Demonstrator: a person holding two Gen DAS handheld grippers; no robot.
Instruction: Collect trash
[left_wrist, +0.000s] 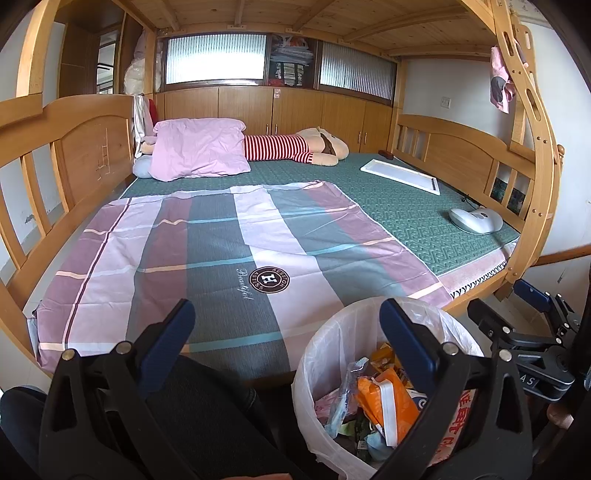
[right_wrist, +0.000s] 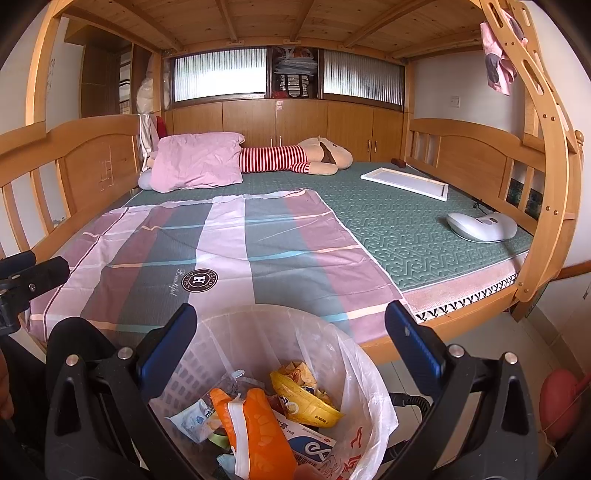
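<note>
A round waste bin (right_wrist: 258, 332) lined with a thin white plastic bag stands on the floor at the foot of the bed, and it shows in the left wrist view as the bin (left_wrist: 332, 343) at lower right. Inside lie wrappers: an orange packet (right_wrist: 264, 424), a yellow packet (right_wrist: 306, 400) and a blue-and-white carton (right_wrist: 314, 448). My right gripper (right_wrist: 291, 325) hovers open right over the bin, nothing between its fingers. My left gripper (left_wrist: 286, 321) is open too, straddling the bin's left rim and the bed edge. The right gripper's body (left_wrist: 532, 332) appears at the far right of the left wrist view.
A bunk bed with a green mattress (right_wrist: 406, 229) fills the room ahead. On it lie a striped quilt (right_wrist: 207, 258), a pink pillow (right_wrist: 195, 160), a plush toy (right_wrist: 295, 158), a white tray (right_wrist: 404, 182) and a white oval device (right_wrist: 480, 225). A wooden ladder (right_wrist: 550, 177) curves down on the right.
</note>
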